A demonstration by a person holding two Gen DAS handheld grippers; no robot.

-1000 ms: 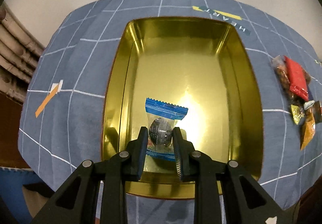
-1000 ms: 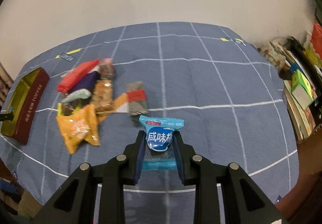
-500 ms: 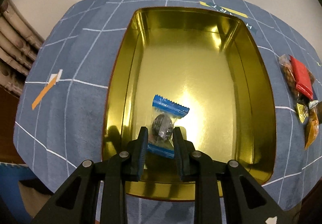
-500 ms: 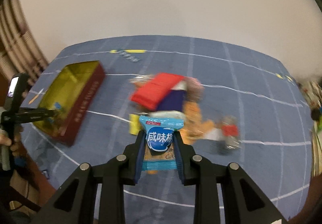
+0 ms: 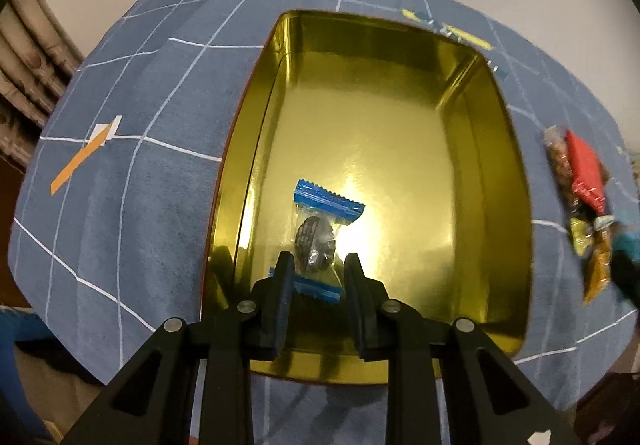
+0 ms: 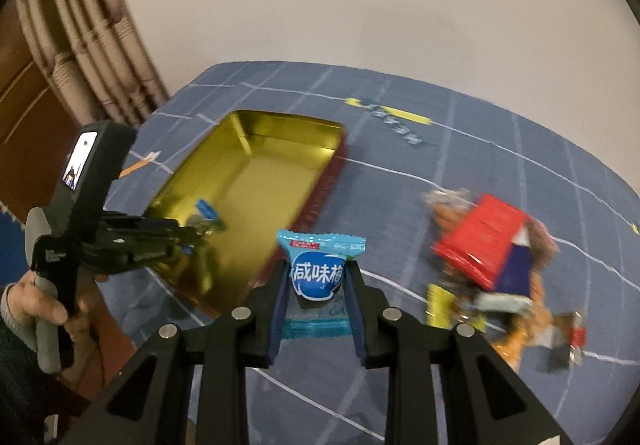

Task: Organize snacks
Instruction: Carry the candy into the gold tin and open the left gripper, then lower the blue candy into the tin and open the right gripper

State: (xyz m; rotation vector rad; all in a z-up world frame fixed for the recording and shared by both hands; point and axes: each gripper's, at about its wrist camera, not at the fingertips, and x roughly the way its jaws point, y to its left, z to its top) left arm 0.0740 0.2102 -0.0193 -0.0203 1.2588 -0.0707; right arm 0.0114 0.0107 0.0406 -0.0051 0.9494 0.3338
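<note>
Blue grid-lined cloth (image 5: 132,213) covers the table under a plain pale wall, and toward its left end sits an open gold-lined tin (image 5: 492,173) with dark red sides. Over the near end of that tin the left gripper (image 5: 316,265) points steeply down, its jaws nearly shut on a clear, blue-ended candy packet (image 5: 320,233) holding one dark sweet; the pads pinch the lower part of the wrapper around the sweet while the crimped top end sticks out beyond the fingertips, close above the tin floor. Such packets look light, crinkly and slippery, so the padded middle is probably the best hold, not the flat fin. Rightward, the right gripper (image 6: 318,285) is clamped on a light-blue plum packet (image 6: 318,273) across its bulge, crimped top showing above the fingers, raised over the cloth beside the tin's right wall. Loose snacks (image 6: 492,245) lie farther right.
</note>
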